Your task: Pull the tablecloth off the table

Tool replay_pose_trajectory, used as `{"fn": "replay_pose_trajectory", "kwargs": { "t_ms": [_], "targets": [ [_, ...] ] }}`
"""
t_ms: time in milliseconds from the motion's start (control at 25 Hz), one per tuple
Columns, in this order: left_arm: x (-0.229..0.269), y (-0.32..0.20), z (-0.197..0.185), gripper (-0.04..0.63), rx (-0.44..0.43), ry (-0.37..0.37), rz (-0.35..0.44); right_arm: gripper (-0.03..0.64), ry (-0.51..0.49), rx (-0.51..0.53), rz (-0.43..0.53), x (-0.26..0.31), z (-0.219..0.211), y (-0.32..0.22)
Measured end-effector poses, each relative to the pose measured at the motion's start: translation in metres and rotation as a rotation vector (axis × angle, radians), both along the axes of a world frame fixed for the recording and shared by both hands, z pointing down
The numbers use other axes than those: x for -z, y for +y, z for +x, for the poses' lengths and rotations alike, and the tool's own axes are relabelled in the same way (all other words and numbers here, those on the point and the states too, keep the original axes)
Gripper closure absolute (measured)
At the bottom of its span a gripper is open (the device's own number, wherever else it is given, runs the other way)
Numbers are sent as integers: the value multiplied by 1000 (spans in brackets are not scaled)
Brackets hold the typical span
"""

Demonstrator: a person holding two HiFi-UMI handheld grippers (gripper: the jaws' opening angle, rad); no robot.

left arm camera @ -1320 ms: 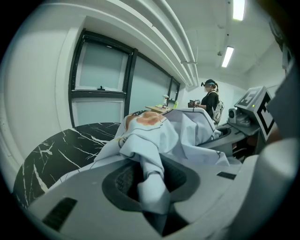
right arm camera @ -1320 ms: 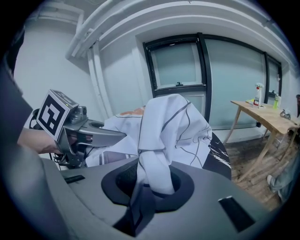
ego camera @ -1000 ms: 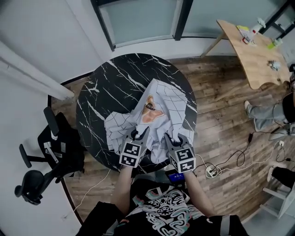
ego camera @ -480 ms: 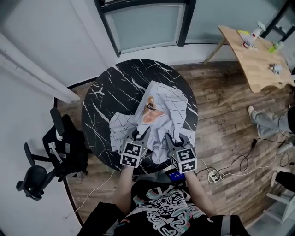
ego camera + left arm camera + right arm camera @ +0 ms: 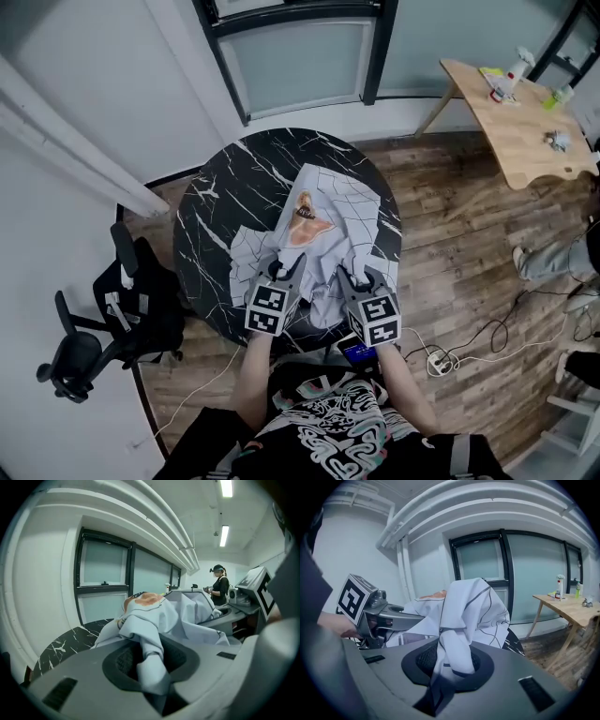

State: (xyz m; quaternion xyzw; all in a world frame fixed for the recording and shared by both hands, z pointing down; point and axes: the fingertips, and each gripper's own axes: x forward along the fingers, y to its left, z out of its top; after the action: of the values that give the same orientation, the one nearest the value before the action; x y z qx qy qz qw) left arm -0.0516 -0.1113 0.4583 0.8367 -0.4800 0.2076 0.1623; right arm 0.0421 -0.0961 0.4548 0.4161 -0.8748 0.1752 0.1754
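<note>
A white tablecloth (image 5: 328, 234) with thin dark grid lines and an orange print lies crumpled over the near right part of a round black marble table (image 5: 220, 206). At the table's near edge my left gripper (image 5: 279, 274) is shut on a bunched fold of the cloth (image 5: 152, 660). My right gripper (image 5: 354, 278) is shut on another fold (image 5: 452, 653) beside it. Both folds are lifted and rise from the jaws toward the heap. In the right gripper view the left gripper (image 5: 370, 609) shows at the left.
A black office chair (image 5: 103, 319) stands left of the table by a white wall. A wooden table (image 5: 516, 122) with bottles stands at the far right. Cables and a power strip (image 5: 439, 361) lie on the wood floor. A person (image 5: 219, 584) stands in the background.
The cloth has bunched a little more toward the near edge, baring more marble on the left. The head view has shifted slightly. Both grips are unchanged.
</note>
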Motion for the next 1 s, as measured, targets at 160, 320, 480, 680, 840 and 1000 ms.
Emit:
{"fn": "replay_pose_trajectory", "kwargs": {
  "t_ms": [160, 320, 480, 680, 840, 1000],
  "targets": [
    [13, 1, -2, 503, 11, -2, 23, 551, -6, 6, 30, 13, -2, 1],
    [25, -1, -3, 503, 18, -9, 43, 552, -13, 12, 56, 24, -4, -3],
    [34, -1, -6, 503, 25, -15, 62, 552, -21, 18, 77, 34, -7, -2],
    [46, 1, -10, 503, 34, -21, 84, 552, -27, 26, 100, 44, -10, -1],
    [54, 4, -11, 503, 49, -16, 95, 552, -29, 35, 117, 52, -12, 0],
    [65, 3, -11, 505, 52, -19, 116, 552, -26, 41, 140, 61, -12, -2]
  ]
}}
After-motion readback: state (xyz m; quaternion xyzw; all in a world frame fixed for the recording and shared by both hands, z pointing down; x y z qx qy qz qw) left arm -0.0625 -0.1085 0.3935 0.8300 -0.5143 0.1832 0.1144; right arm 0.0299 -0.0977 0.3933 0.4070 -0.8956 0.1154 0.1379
